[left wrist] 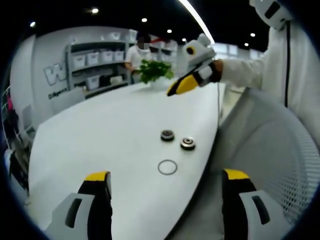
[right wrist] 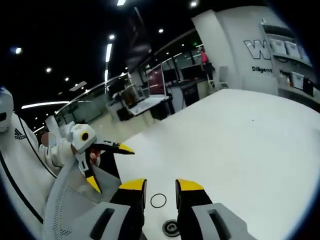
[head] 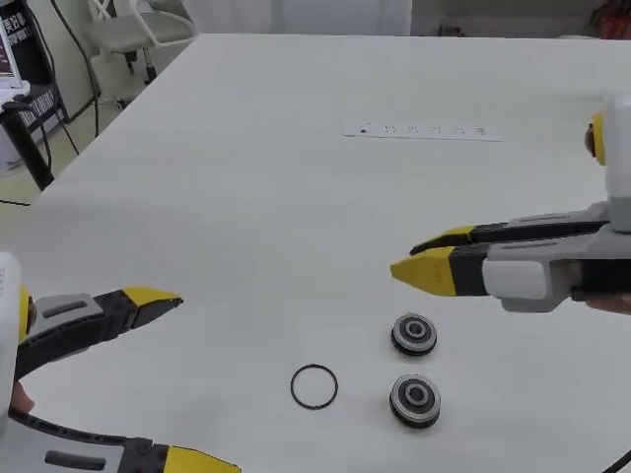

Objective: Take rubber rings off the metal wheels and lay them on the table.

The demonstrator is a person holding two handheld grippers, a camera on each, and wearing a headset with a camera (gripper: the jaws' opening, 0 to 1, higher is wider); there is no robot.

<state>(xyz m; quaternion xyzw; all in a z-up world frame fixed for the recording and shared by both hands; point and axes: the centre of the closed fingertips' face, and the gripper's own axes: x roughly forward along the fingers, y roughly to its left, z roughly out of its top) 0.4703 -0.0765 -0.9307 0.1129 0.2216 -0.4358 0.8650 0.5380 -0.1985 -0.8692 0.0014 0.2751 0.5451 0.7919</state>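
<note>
1. Closest in, the left gripper (head: 209, 380) hangs over the near edge of the bench (head: 246, 177) with its jaws spread wide and nothing in them.
2. Just past it, one rubber ring (head: 314, 386) lies flat and loose on the bench, clear of both grippers. So I'd call at least one ring done.
3. Right of the ring is the nearer metal wheel (head: 415, 400), and just behind that the farther metal wheel (head: 414, 334). They sit close together but not touching. Both show a dark band round the rim, which I reckon is rubber still on them, though it's too small to be sure. If so, there's more to pull.
4. Above the wheels hovers the right gripper (head: 402, 256), with its jaws down to a narrow gap and holding nothing.
5. Way back there's a flat strip (head: 422, 130) on the bench, and an office chair (head: 128, 30) beyond the far corner.
</note>
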